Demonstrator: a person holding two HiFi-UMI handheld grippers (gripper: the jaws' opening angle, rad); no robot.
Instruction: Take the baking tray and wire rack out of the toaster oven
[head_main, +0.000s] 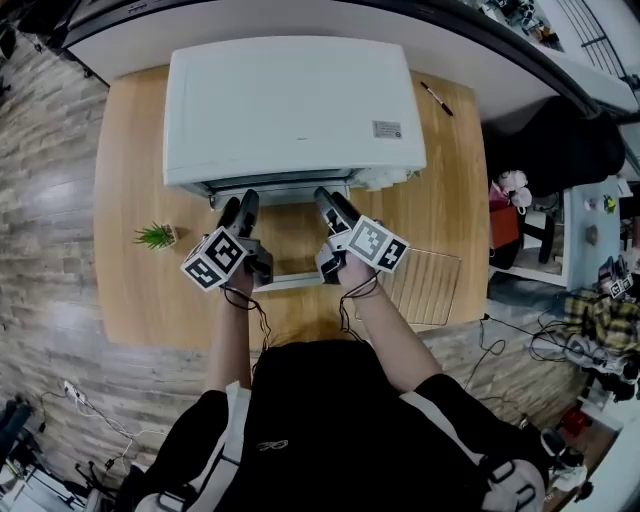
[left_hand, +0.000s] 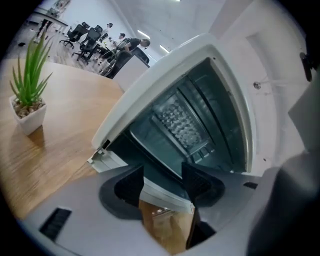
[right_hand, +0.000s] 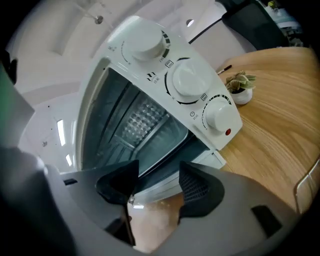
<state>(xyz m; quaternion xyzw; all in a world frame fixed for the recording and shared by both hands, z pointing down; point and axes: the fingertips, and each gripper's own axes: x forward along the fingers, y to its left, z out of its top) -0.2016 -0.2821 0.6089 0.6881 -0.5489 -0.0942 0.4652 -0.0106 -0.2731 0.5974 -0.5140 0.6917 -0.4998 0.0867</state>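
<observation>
- The left gripper (left_hand: 164, 182), grey-bodied with dark ribbed pads, is seen with its jaws spread and nothing pinched. Only the lip of the lowered door is framed in the gap.
- The right gripper (right_hand: 157, 185) is matched to it: jaws apart, pads clear of everything, aimed into the same opening.
- Just ahead, the clear glass drop-down door (head_main: 290, 272) is found lying open between the two tools.
- Beyond it, the dark flat metal baking tray (left_hand: 155, 146) is still seated low inside the boxy white toaster oven (head_main: 290, 100). The wire rack cannot be told apart in the dim cavity.
- A pale slatted rectangle (head_main: 424, 287) is noted on the light wooden table (head_main: 130, 200), right of the door; what it is cannot be said.
- Risk: the door's rim could be clamped instead of the tray's lip, since both are lined up in the gap.
- Risk: if one side is pulled ahead of the other, the tray could be jammed in its guides and the light oven dragged forward.
- Risk: the small green potted plant (head_main: 156, 237) could be clipped by a wide left swing.
</observation>
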